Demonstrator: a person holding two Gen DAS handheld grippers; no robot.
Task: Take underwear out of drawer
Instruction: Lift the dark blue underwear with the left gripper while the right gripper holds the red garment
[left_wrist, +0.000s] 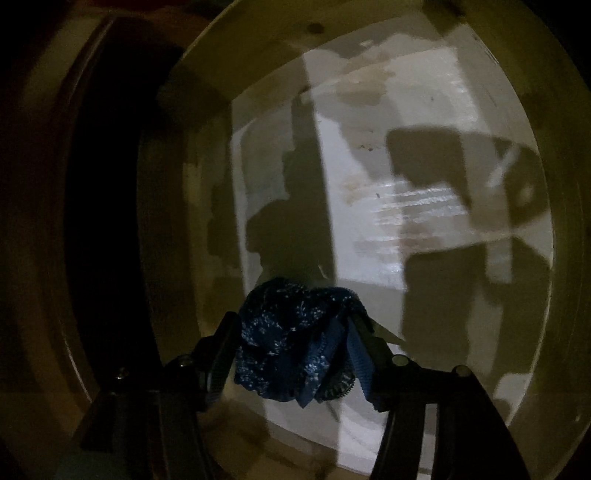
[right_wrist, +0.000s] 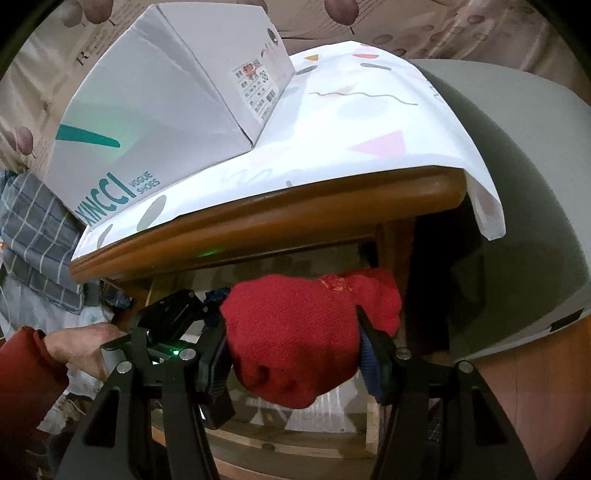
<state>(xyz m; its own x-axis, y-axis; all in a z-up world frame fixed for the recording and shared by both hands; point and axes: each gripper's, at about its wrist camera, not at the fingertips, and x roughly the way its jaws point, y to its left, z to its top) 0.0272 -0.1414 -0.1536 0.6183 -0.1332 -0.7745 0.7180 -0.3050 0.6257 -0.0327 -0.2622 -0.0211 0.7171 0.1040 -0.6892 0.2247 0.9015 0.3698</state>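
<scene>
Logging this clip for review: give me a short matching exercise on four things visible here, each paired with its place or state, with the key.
Column one:
1. blue patterned underwear
2. red knitted garment
3. shoe box
4. patterned cloth

Column two:
A. spread over the wooden table top, one corner hanging off
B. pinched in the left gripper above the pale drawer bottom
C. standing on the covered table
D. pinched in the right gripper below the table edge

Pairs: 1-B, 2-D, 3-C, 4-A
</scene>
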